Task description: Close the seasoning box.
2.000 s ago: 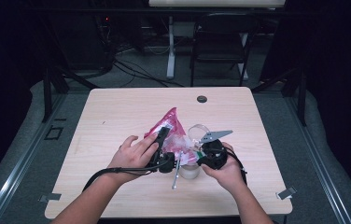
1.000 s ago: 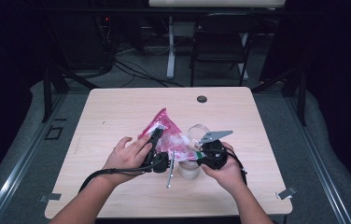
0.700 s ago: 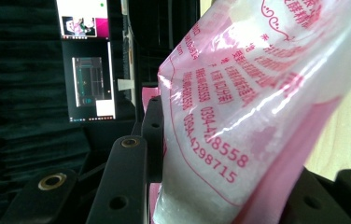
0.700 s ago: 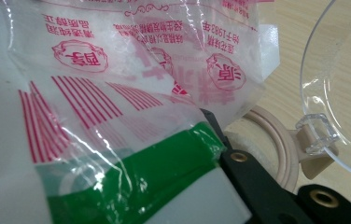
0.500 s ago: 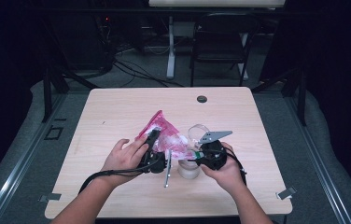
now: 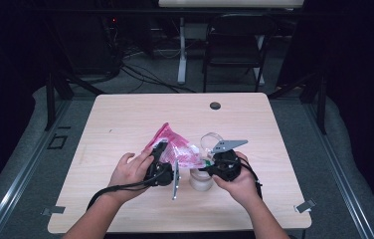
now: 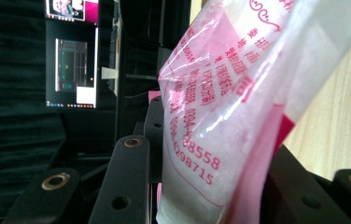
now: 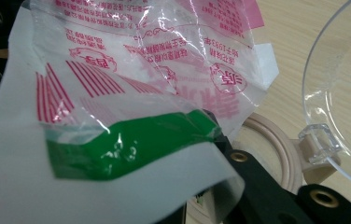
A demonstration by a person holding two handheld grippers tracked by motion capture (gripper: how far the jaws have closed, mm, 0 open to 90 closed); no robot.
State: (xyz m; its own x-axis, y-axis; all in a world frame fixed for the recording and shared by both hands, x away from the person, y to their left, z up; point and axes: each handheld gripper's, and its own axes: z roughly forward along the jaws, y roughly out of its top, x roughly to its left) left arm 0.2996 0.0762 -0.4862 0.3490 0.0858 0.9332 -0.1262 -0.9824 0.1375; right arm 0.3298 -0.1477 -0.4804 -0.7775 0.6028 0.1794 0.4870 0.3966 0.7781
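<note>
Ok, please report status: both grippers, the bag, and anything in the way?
Left gripper shut on pink bag. Right gripper shut on bag's green-taped end. Open jar just below, clear lid flipped back. Nothing blocking.

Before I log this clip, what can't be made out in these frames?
- Jar contents: high view, too small, partly behind the right gripper.
- Right gripper's hold on the bag: right gripper view, the plastic covers the jaw tips.
- Bag print: high view too small; left gripper view shows it cut off by the frame's edges.
- Lid: right gripper view, cut off at the right edge.
- Left gripper: high view, jaw tips hidden under the bag.
</note>
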